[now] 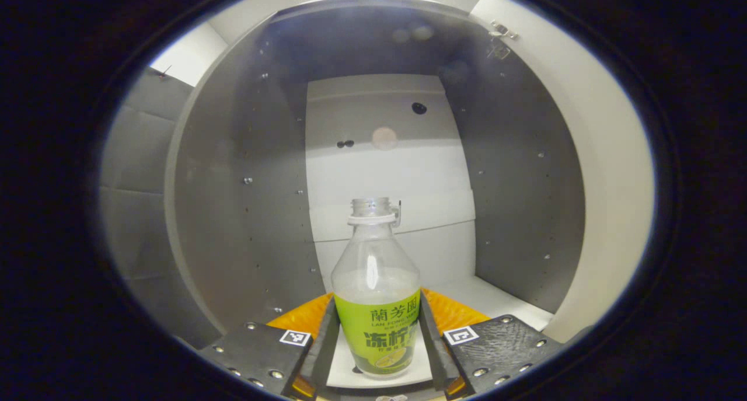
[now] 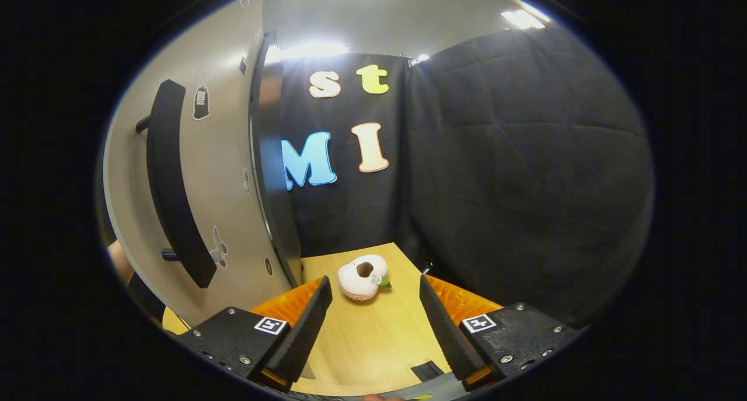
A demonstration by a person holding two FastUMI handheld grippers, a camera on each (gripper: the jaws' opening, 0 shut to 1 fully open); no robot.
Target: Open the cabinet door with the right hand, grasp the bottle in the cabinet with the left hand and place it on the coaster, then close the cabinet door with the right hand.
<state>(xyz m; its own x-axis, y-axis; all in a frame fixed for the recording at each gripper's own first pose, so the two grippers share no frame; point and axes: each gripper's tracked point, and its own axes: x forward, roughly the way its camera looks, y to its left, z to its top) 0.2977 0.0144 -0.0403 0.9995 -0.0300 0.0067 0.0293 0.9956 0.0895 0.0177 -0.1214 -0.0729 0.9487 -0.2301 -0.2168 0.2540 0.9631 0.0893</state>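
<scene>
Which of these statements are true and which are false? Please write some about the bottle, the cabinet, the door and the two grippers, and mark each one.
1. The bottle stands upright inside the cabinet. True.
2. The bottle has a cap on it. False: its neck is open, with no cap.
3. The left gripper has one finger on each side of the bottle's green label. True; whether both press on it cannot be told.
4. The right gripper holds the door handle. False: it is open and holds nothing, and the handle is away to its left.
5. The cabinet door is open. True.
6. A blue cup lies on the wooden table. False: a pink and white soft toy lies there.
</scene>
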